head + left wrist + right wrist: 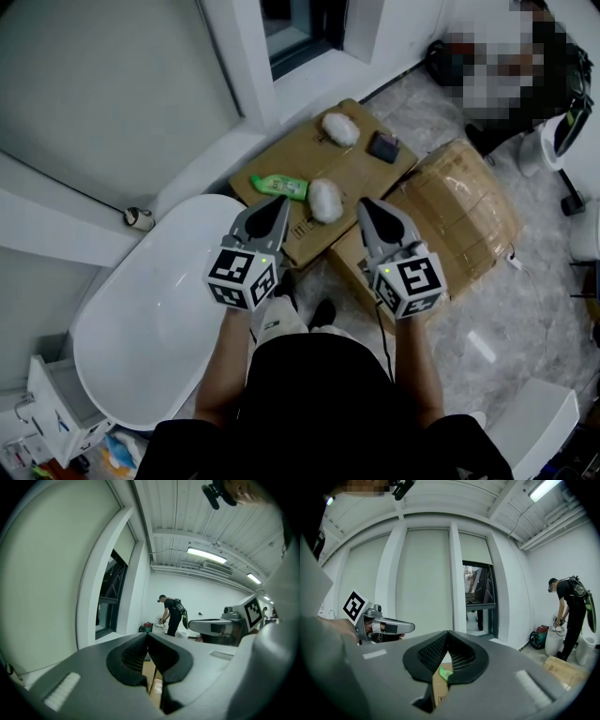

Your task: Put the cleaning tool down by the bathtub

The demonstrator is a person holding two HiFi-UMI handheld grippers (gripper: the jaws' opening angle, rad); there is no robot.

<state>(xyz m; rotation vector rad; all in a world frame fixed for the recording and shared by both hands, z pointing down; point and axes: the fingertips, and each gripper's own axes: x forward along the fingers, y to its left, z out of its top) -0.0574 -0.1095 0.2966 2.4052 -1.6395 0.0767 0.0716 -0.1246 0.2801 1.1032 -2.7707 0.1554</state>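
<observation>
Left gripper (279,201) and right gripper (366,204) hover empty, fingers pressed together. White fluffy cleaning pad (325,201) lies on brown cardboard box (361,169) beside white oval bathtub (159,319), seemingly already placed.

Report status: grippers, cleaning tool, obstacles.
Left gripper, right gripper both shut, empty. Green bottle, two white pads on cardboard box beside bathtub. Nothing seen blocking.
</observation>
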